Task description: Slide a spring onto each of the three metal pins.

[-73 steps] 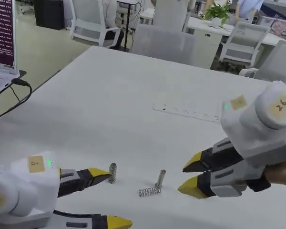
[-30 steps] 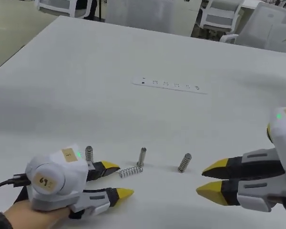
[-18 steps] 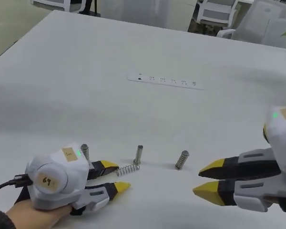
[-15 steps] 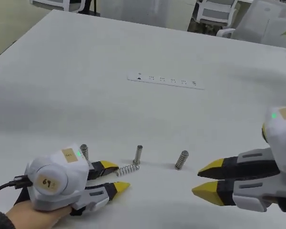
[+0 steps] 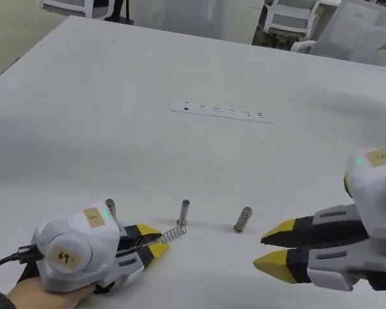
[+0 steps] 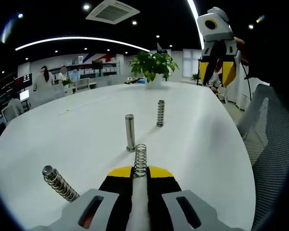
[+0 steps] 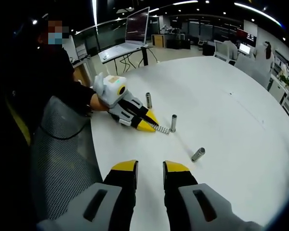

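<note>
Steel spring [image 6: 140, 159] is pinched by one end in my left claw [image 6: 140, 174], free end just short of the bare middle pin [image 6: 130, 132] on the worktop [image 5: 180, 148]. I reckon the trick is tipping it upright and centring the open end over the pin top before lowering. The near pin [image 6: 60, 183] and far pin [image 6: 160, 113] each wear a spring already. My right claw [image 7: 150, 168] hangs open, well off to the side.

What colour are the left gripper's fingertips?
Yellow fingertips on black fingers, clearest in the left gripper view.
</note>
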### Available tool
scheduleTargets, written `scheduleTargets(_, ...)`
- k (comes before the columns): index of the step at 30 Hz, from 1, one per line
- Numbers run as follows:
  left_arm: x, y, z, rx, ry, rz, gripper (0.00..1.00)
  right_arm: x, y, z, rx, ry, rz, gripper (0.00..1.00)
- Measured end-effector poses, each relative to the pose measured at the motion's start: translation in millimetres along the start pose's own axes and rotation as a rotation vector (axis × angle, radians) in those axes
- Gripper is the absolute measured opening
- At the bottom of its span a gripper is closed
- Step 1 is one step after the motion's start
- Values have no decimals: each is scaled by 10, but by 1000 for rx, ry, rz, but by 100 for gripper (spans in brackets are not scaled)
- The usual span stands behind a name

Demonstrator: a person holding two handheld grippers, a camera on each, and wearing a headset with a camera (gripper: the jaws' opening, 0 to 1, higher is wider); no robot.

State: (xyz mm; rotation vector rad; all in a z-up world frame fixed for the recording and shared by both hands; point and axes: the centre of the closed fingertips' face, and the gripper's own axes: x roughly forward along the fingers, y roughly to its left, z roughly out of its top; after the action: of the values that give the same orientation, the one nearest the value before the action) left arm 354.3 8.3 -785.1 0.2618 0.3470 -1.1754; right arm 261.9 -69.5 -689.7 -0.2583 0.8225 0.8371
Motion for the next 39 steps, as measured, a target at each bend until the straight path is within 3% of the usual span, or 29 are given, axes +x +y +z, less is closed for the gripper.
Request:
scheduleTargets(9,-96,-29,-40,-24,25,-26,3,13,34,29,-10,-3,8,19)
scheduleTargets(14,-209,-123,-13,-27,26,-62,2,28,63,37,-10,-9,10,19)
scheduleTargets(21,-448,-273,176,-28,-18,-100,2,22,109,113,-26,-23,17,18)
scheduleTargets(25,-615,-288,308,-25,-54,-89,2,47,149,169,-43,-28,26,18)
scheduleTargets(32,-887,-351,438,-16,-87,-82,2,50,299,326,-77,-49,64,18)
scheduleTargets(39,-1039,-457,573,22,-113,-92,2,26,422,488,-101,-74,106,18)
